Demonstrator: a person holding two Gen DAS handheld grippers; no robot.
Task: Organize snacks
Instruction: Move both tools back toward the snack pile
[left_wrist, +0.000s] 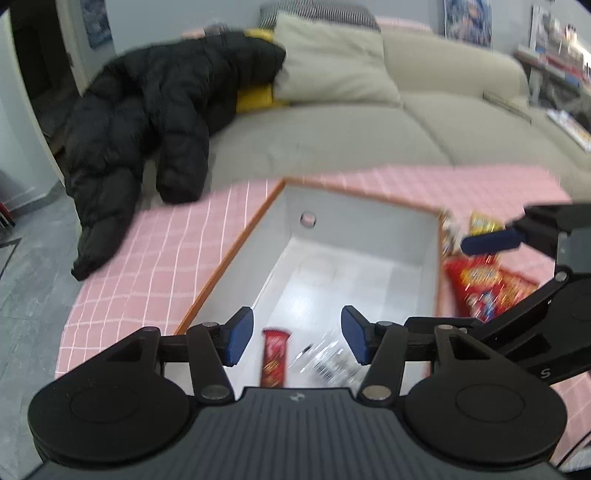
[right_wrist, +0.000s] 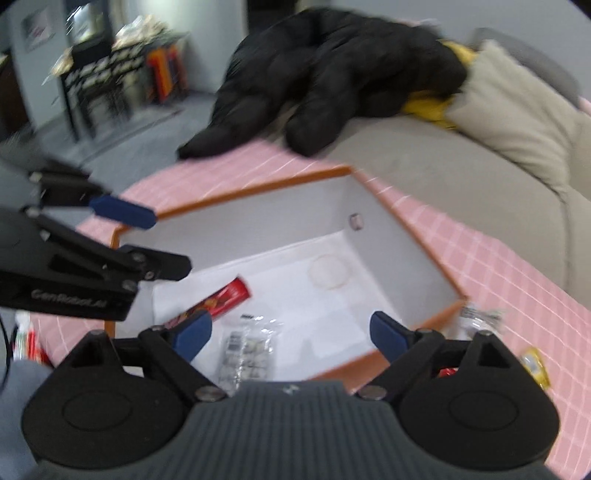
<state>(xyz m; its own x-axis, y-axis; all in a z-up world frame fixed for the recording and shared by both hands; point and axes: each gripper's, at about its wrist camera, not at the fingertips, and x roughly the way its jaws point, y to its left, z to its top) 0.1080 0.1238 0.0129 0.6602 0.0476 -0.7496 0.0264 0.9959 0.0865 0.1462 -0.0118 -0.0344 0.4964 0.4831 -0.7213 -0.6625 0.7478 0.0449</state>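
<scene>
The couch (left_wrist: 332, 140) with a black jacket (left_wrist: 155, 122) sat behind the pink cloth (left_wrist: 147, 251). On the cloth was the box (left_wrist: 236, 251), holding a red tube (left_wrist: 274, 358) and a clear packet (right_wrist: 247, 354). A red bag (left_wrist: 487, 288) lay outside, just beside the box. Left gripper (left_wrist: 297, 338) and right gripper (right_wrist: 291, 332) both hung spread wide, holding nothing.

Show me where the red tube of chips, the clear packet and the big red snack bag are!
red tube (left_wrist: 274, 357), left wrist view, middle of its side.
clear packet (right_wrist: 248, 351), right wrist view, printed middle.
red snack bag (left_wrist: 484, 286), left wrist view, front face.
</scene>
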